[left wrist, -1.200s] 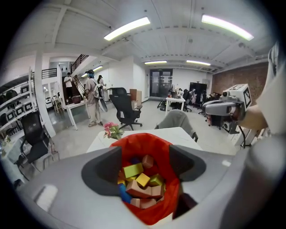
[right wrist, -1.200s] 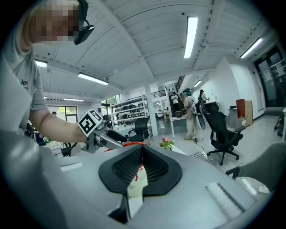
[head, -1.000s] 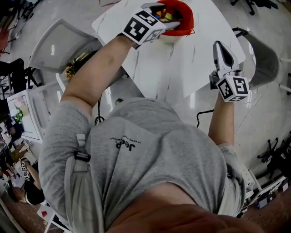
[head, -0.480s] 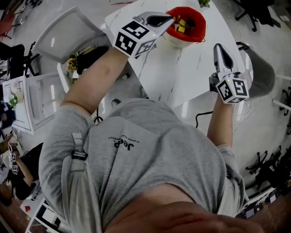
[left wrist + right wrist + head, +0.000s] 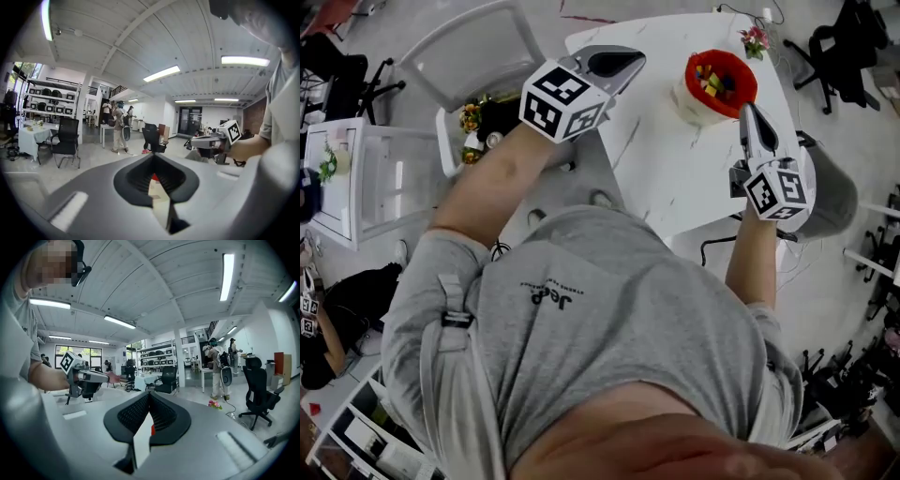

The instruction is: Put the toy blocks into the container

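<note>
Left hand-held gripper (image 5: 636,60), now off upright container (image 5: 697,105)

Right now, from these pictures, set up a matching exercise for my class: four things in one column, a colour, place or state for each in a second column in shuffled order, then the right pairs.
Things
1. container
2. table
3. left gripper
4. flowers

Descriptions
A. white, marbled
B. jaws together, nothing held
C. pink, near the table's far corner
D. red, with blocks inside

Pairs: 1-D, 2-A, 3-B, 4-C
</note>
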